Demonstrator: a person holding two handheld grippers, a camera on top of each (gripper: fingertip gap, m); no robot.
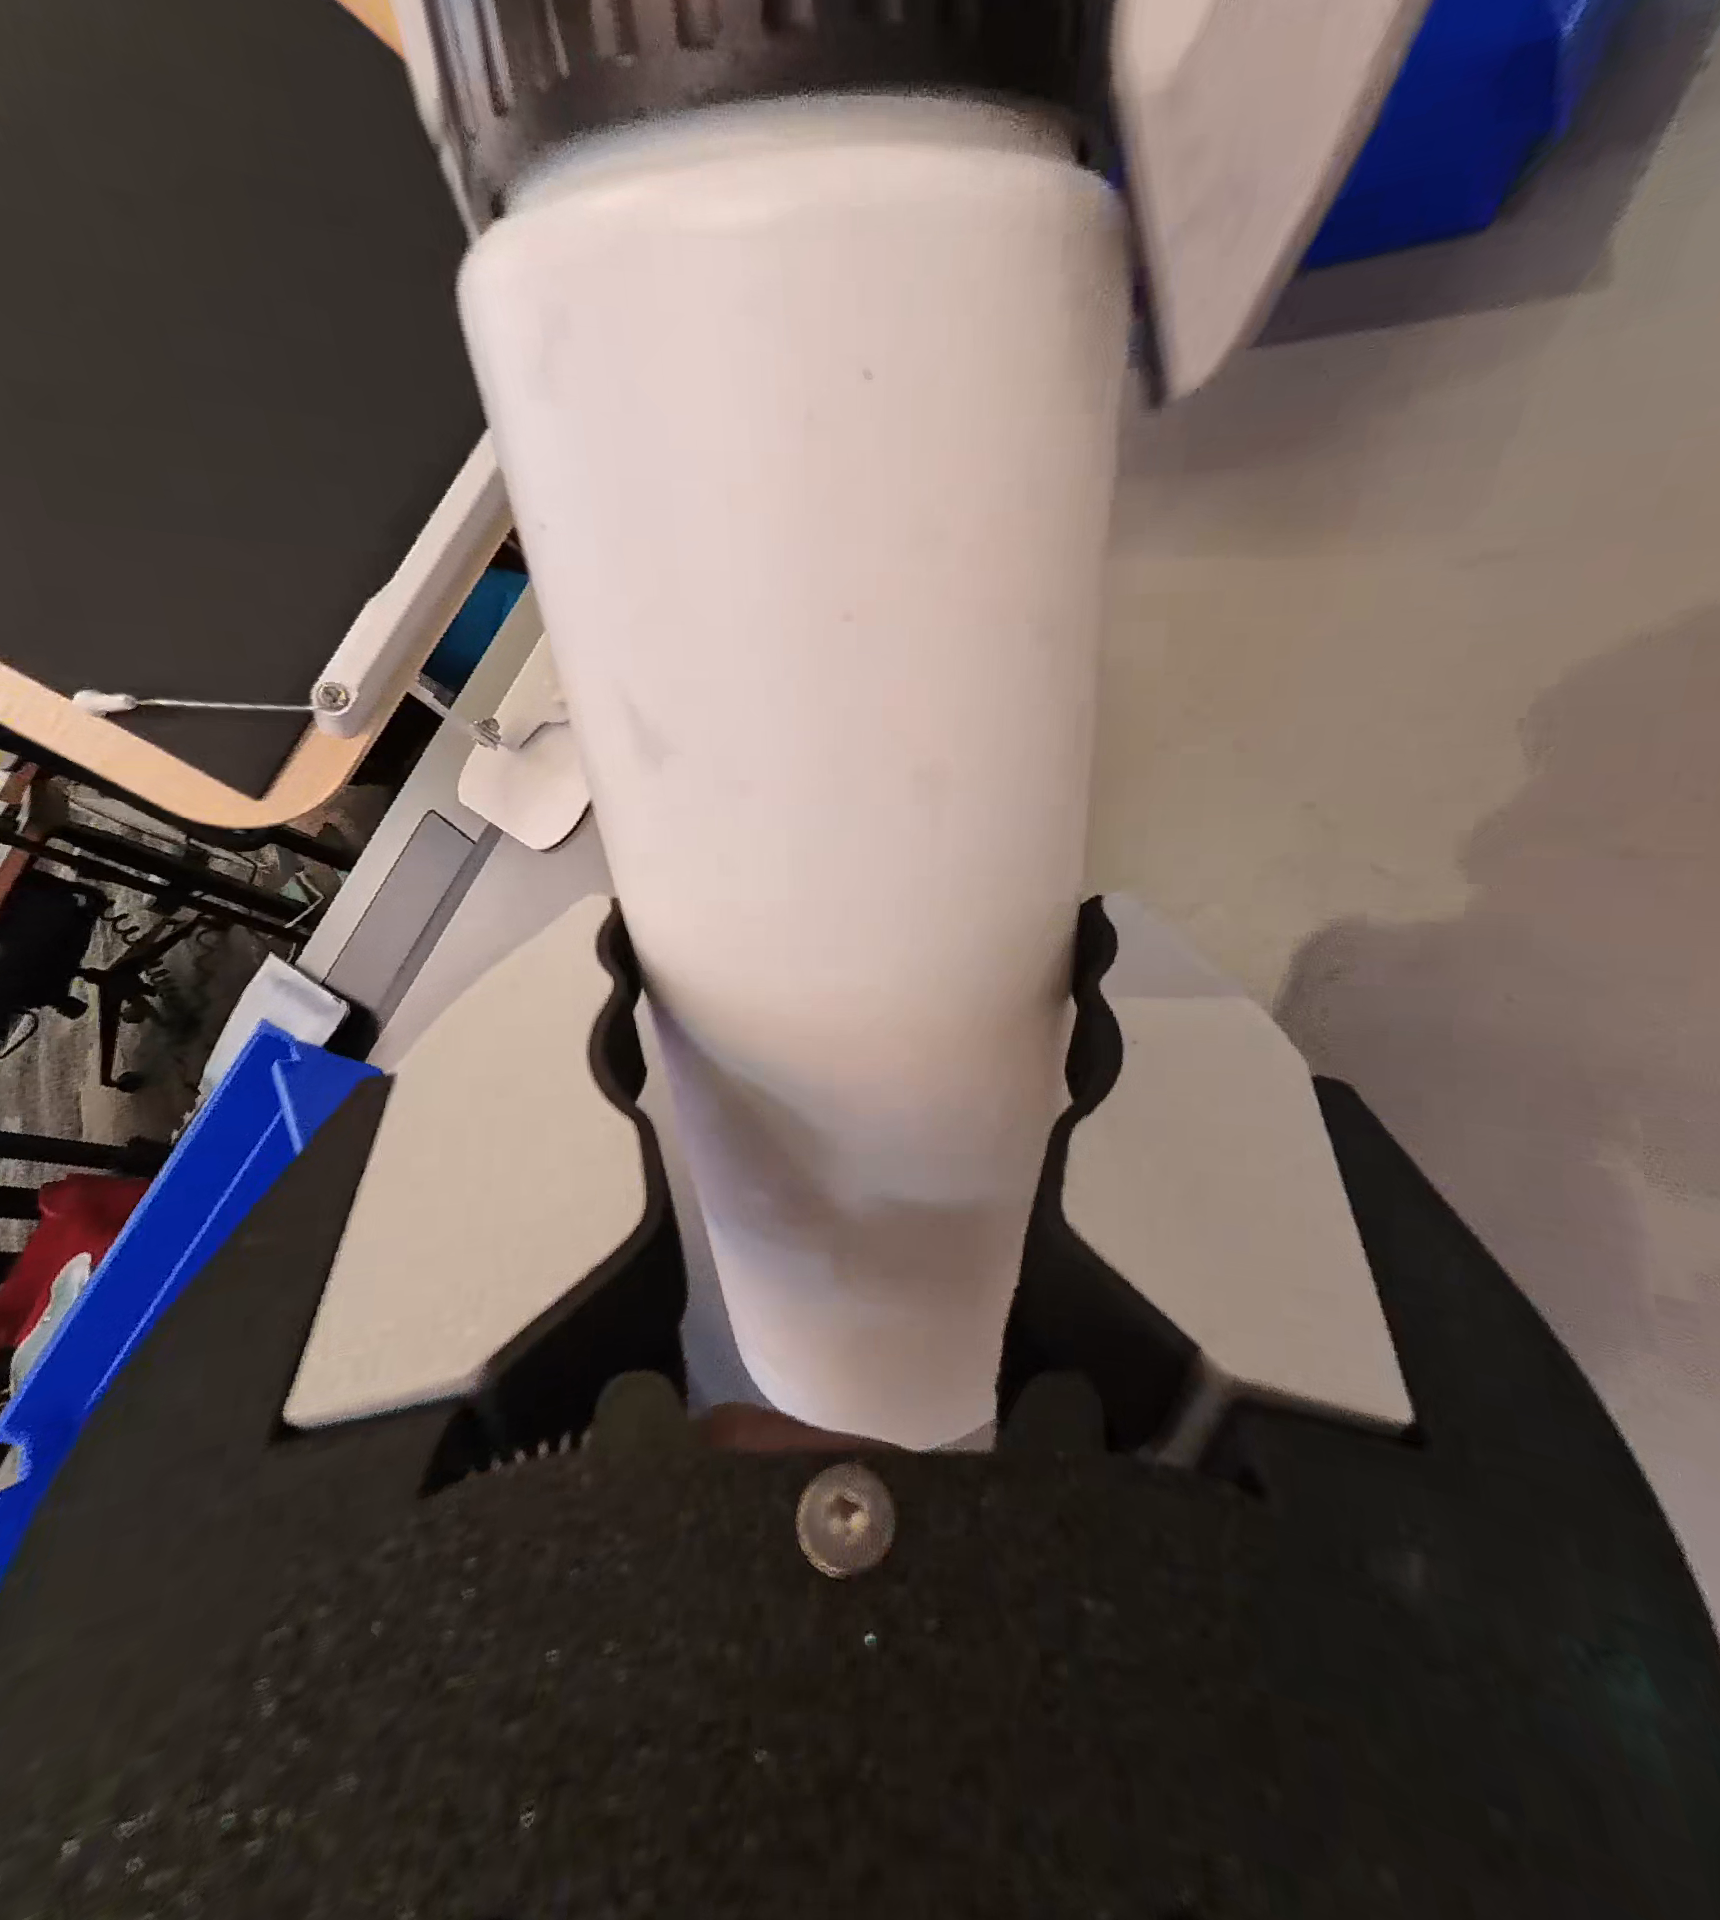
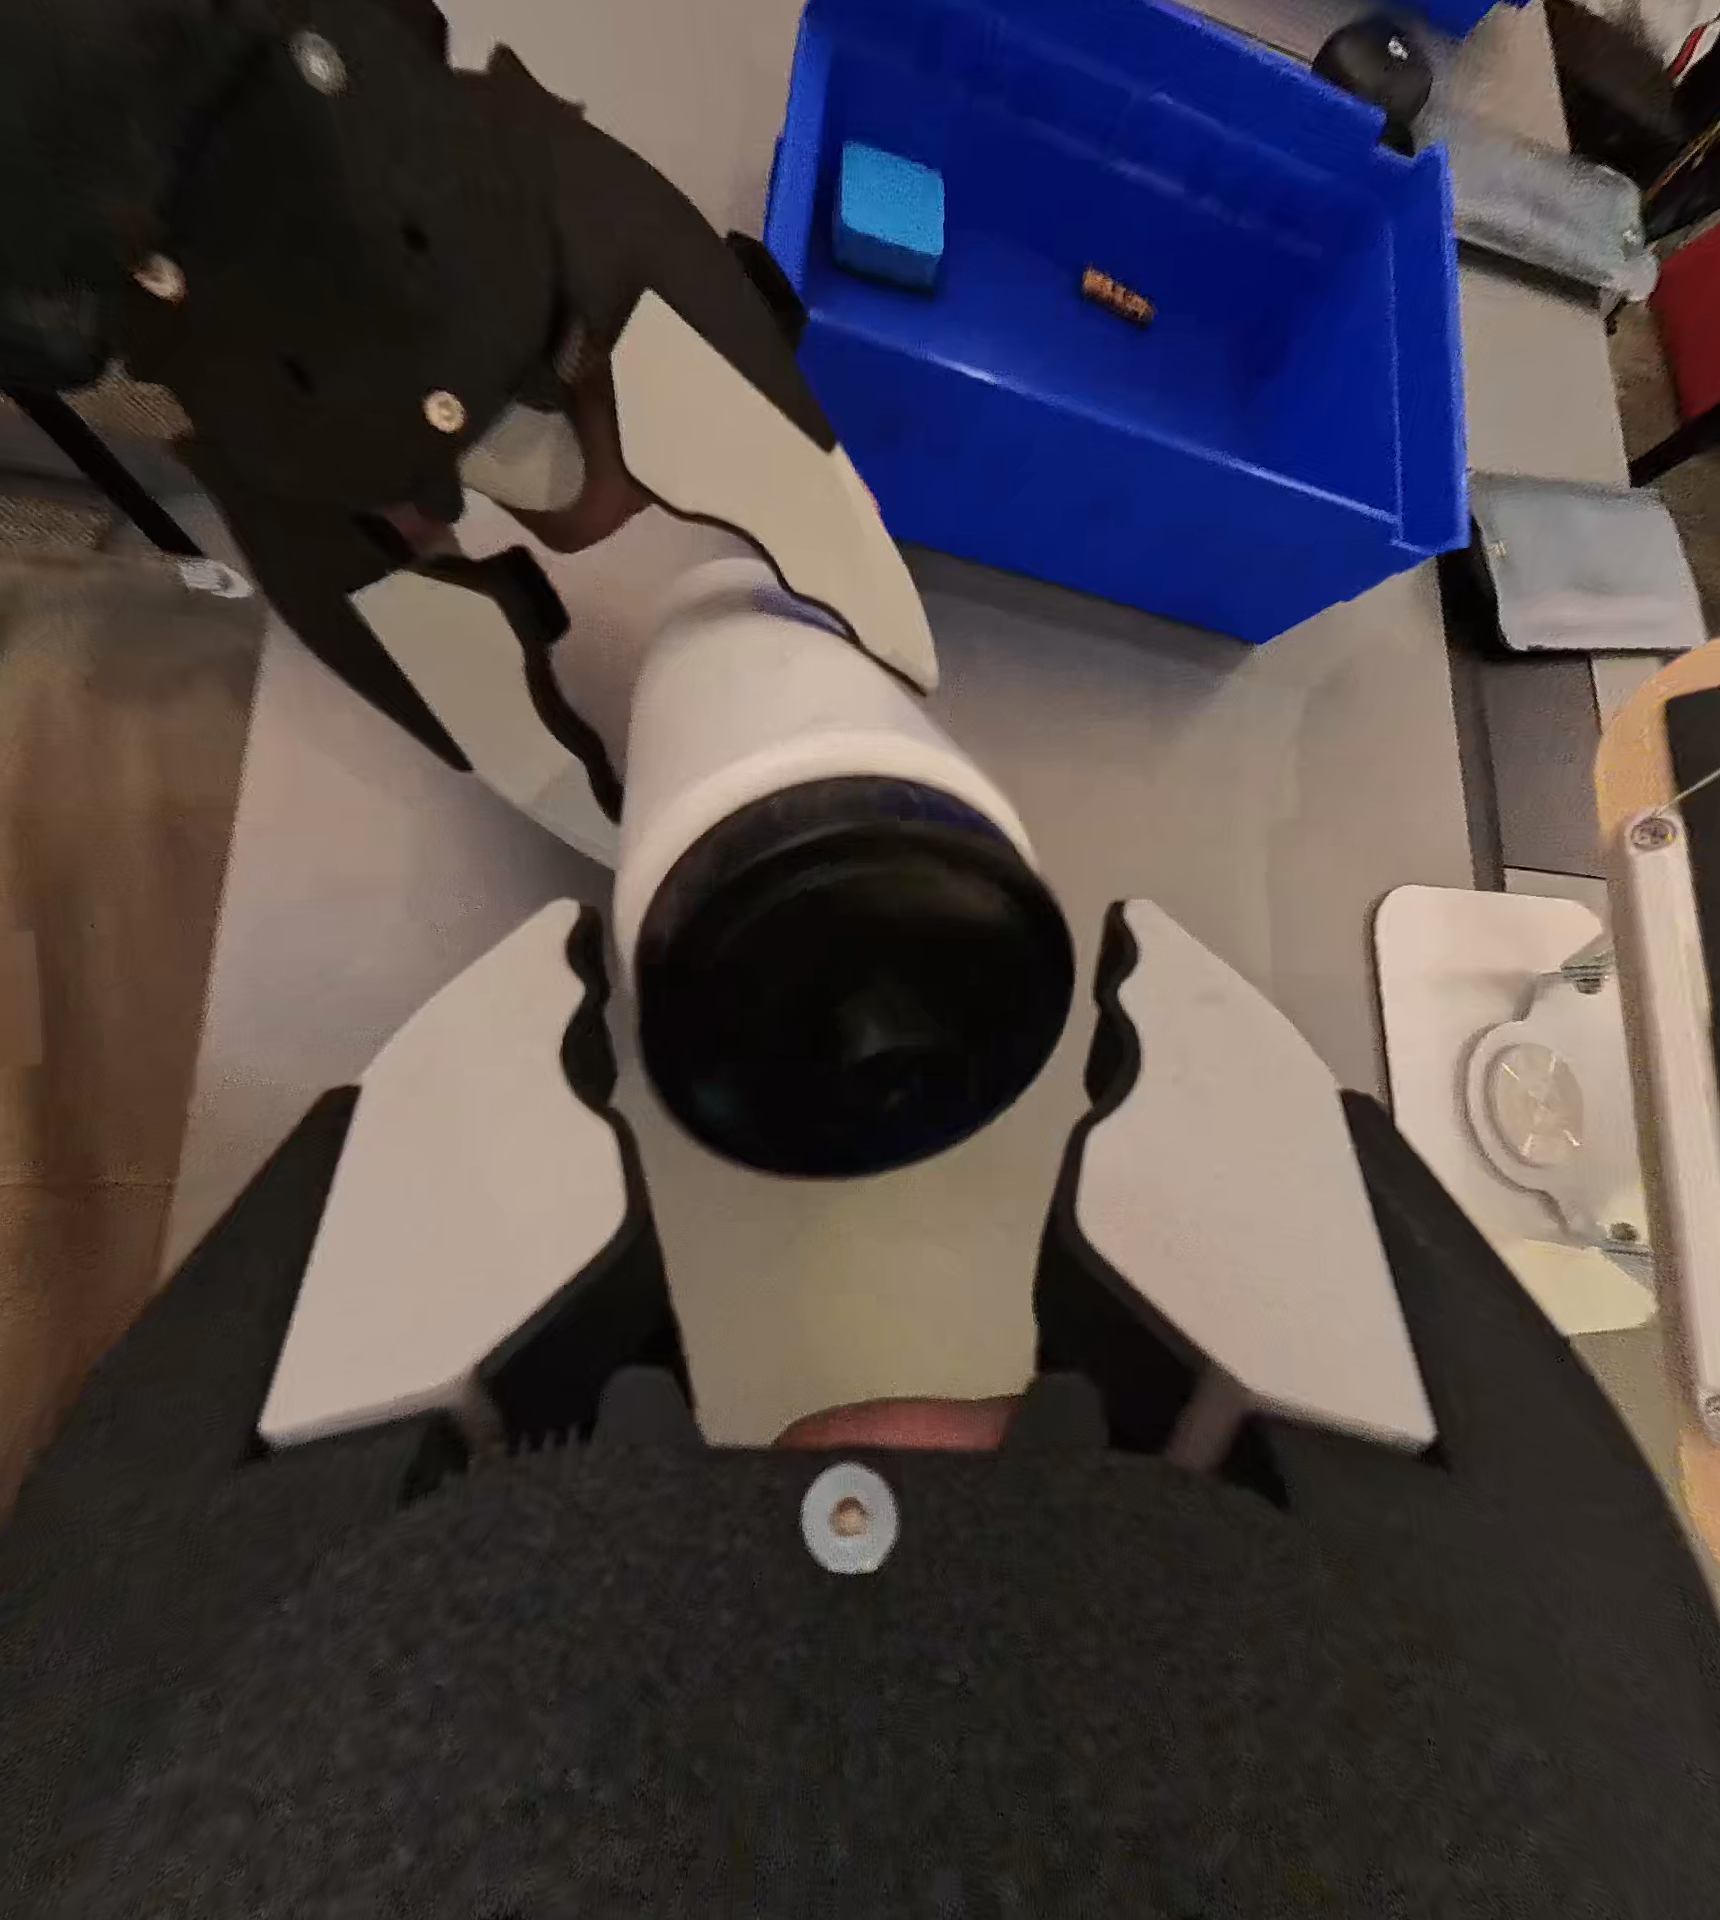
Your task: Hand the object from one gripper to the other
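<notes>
A white bottle (image 1: 814, 623) with a black ribbed cap (image 1: 731, 94) lies between the jaws of my left gripper (image 1: 851, 966), which is shut on its lower end. In the right wrist view the bottle (image 2: 773, 717) points cap-first (image 2: 856, 977) at the camera. My right gripper (image 2: 851, 977) is open, with its jaws on either side of the cap and a gap on the right side. The left gripper (image 2: 710, 582) shows at upper left there, clamped on the bottle's far end. One right finger (image 1: 1240, 187) shows beside the cap in the left wrist view.
A blue bin (image 2: 1126, 447) stands behind on the grey table (image 2: 1199, 748), with a light blue block (image 2: 887, 213) and a small orange thing inside. A black board with a wooden rim (image 2: 1645, 748) and a white bracket plate (image 2: 1490, 1039) are at right. A person's beige clothing (image 2: 25, 831) is at left. The grippers' ends are close to 8 centimetres from one another.
</notes>
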